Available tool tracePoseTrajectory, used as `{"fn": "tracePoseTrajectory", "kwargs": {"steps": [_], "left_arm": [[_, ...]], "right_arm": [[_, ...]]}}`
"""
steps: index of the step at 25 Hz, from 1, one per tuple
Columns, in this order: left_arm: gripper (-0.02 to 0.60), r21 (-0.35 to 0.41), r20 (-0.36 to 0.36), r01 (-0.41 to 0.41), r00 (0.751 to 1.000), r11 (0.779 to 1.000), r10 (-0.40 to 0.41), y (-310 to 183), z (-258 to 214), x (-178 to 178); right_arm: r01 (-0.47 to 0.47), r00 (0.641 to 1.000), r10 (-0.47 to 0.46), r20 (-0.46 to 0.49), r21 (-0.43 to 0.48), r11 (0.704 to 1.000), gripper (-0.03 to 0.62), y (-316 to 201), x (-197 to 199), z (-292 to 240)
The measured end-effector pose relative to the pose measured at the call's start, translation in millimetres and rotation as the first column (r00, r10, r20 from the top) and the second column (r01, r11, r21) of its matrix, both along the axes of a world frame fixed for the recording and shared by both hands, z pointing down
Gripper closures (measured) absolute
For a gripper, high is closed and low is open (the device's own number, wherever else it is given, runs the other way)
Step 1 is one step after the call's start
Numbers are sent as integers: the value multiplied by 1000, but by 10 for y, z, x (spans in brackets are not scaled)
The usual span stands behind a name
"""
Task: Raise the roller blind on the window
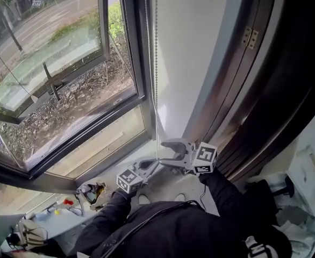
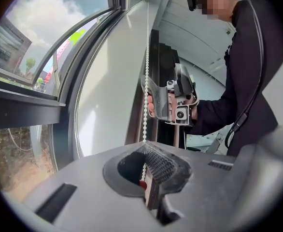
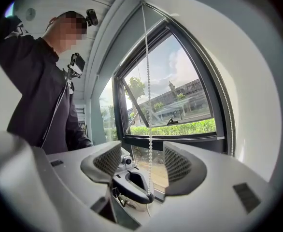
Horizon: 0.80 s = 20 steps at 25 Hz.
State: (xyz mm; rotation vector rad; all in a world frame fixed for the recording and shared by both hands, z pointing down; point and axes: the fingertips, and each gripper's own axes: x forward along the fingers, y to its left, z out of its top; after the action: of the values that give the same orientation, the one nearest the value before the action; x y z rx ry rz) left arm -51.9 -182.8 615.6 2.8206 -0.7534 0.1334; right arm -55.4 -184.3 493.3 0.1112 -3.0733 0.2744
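Left claw (image 2: 148,151) clamped tight on the bead chain (image 2: 146,81), just beside the window frame (image 1: 138,63) — right claw (image 3: 148,161) gapes wide higher up that frame, chain hanging between its jaws, clear of both.

The white beaded cord (image 1: 156,79) hangs just right of the dark-framed glass window (image 1: 66,63). The left gripper (image 2: 148,152) pinches it below the right gripper (image 3: 141,161), whose fingers (image 3: 177,164) flank it without touching.

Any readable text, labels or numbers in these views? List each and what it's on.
No legible text in any view.
Marker cubes: square patterns only, no letters.
White print on dark fabric, head view's bottom right: too blurred to read.
White sign by the road: too small to read.
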Motion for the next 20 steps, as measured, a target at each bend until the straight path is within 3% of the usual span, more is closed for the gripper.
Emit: {"fn": "tracePoseTrajectory", "kwargs": {"steps": [5,10,17,20], "left_arm": [[574,11,3,-15,1000,1000,15,91,-22,73],[574,33,9,1,1000,999,-2,174,-53,38],[572,45,-8,109,994,993,-109,128,-210,-187],[531,67,-40,188,982,980,-186,52,-348,-383]], "right_arm": [[-10,1000,10,4,-11,1000,327,16,-14,13],[-50,998,51,24,-15,999,378,-7,15,-54],[-66,997,67,31,-37,997,379,0,49,-66],[-70,997,71,24,-42,997,379,-1,25,-19]]}}
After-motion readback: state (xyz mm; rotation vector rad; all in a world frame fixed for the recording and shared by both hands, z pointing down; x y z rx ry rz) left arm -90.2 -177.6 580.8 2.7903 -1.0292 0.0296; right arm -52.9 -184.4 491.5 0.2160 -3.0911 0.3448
